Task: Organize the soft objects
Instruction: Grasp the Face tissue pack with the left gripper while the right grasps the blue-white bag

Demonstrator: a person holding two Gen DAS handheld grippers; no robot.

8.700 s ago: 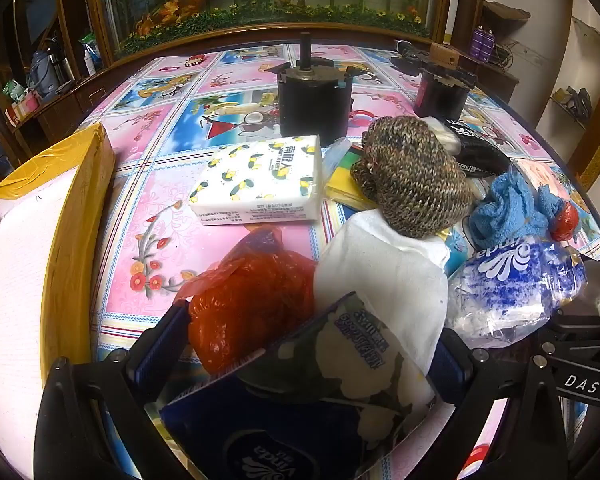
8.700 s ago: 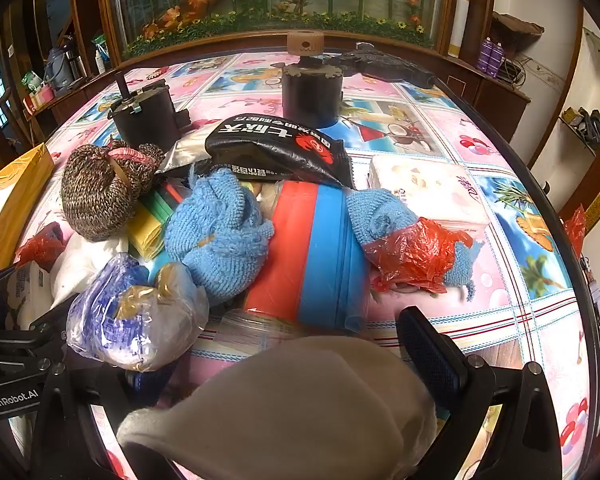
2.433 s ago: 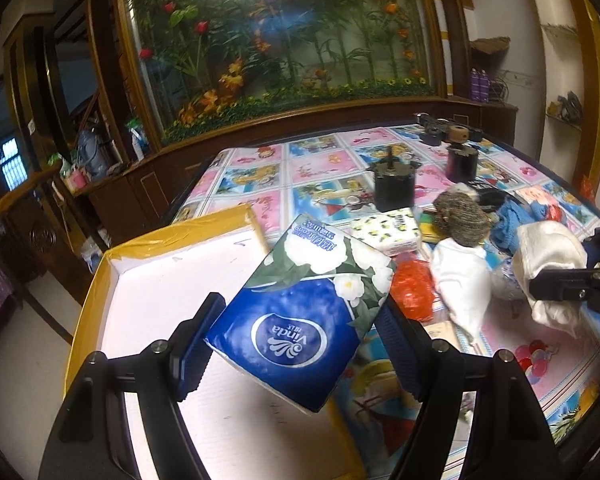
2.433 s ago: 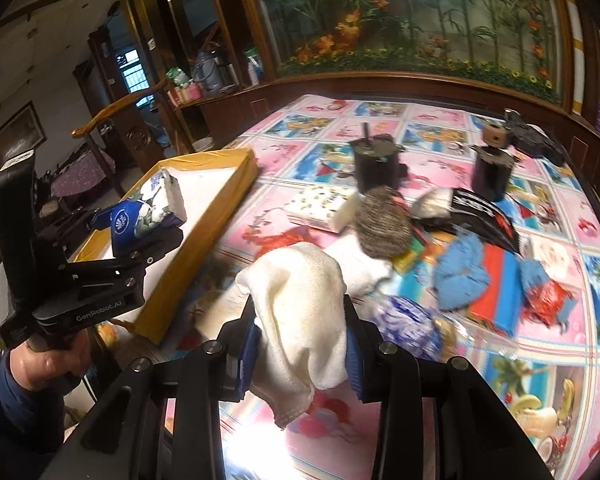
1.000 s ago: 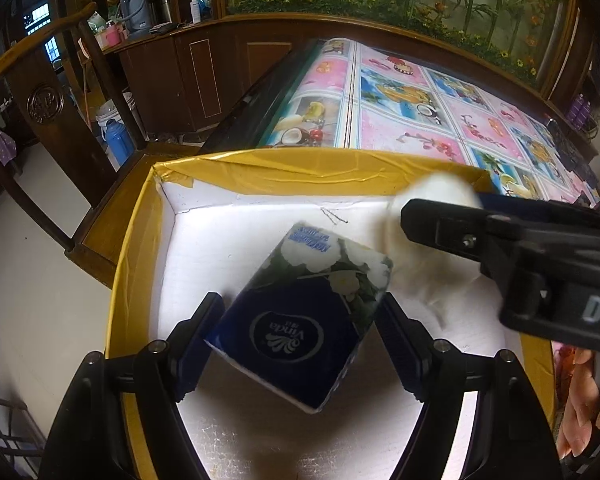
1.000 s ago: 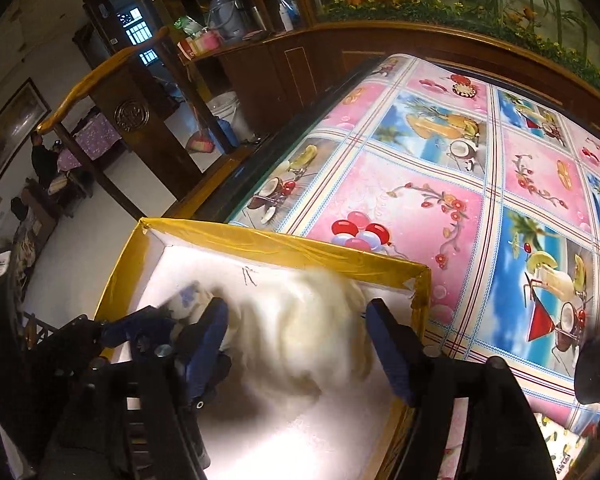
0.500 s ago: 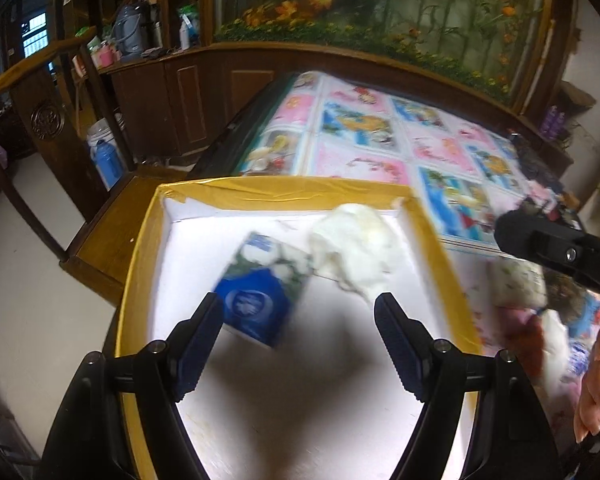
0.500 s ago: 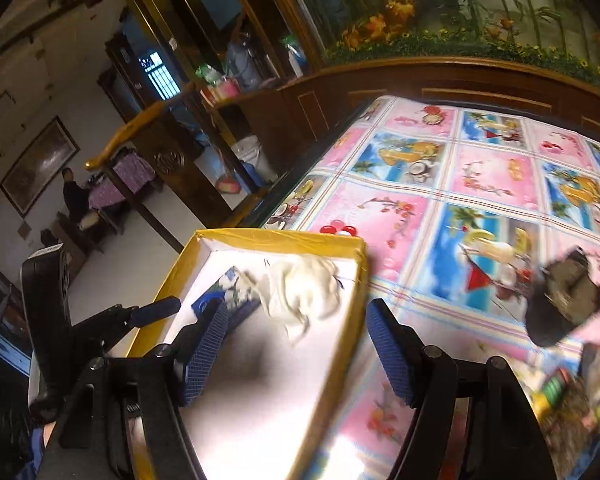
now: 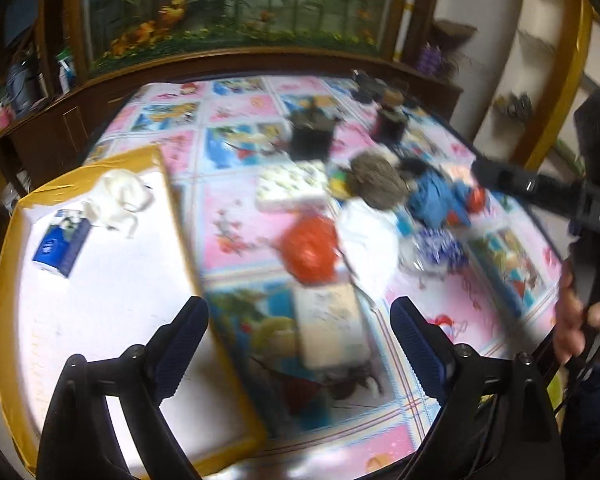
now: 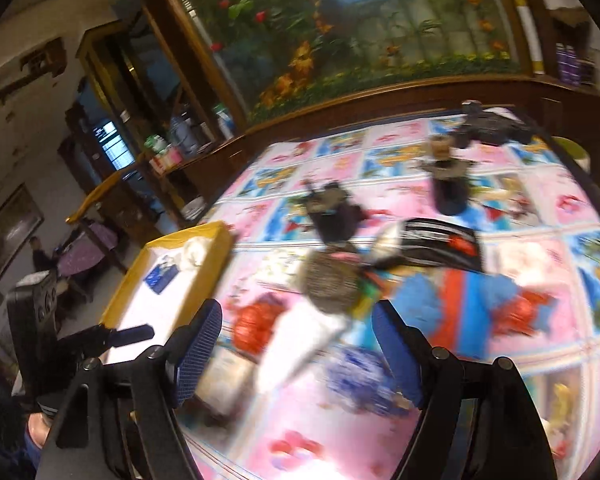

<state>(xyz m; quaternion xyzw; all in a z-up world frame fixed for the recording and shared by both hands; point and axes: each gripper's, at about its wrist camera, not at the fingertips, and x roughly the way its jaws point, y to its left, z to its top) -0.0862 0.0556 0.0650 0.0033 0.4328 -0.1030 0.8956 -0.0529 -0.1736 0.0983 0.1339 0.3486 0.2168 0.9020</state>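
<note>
The blue tissue pack (image 9: 60, 242) and the cream cloth (image 9: 118, 196) lie in the far corner of the yellow-rimmed white tray (image 9: 172, 208); both show small in the right wrist view, tissue pack (image 10: 162, 274) and cloth (image 10: 194, 254). My left gripper (image 9: 300, 344) hangs empty over the tray's right rim, its jaws opening. My right gripper (image 10: 296, 350) is also empty, its jaws opening, above a pile of soft things: an orange bag (image 10: 254, 326), a white cloth (image 10: 300, 340), a brown knit hat (image 10: 330, 280), blue knitwear (image 10: 424, 304). The picture is motion-blurred.
Two black cylindrical devices (image 9: 312, 138) (image 10: 450, 190) stand on the patterned tablecloth (image 9: 236, 232) behind the pile. A black packet (image 10: 436, 244), a printed tissue pack (image 9: 290, 186) and a flat box (image 9: 328, 328) lie there too. A hand (image 9: 580, 320) holds the right gripper's handle.
Both grippers have let go: tissue pack and cream cloth now lie in the tray. Both grippers have swung right, away from the tray toward the pile on the table, with jaws wider.
</note>
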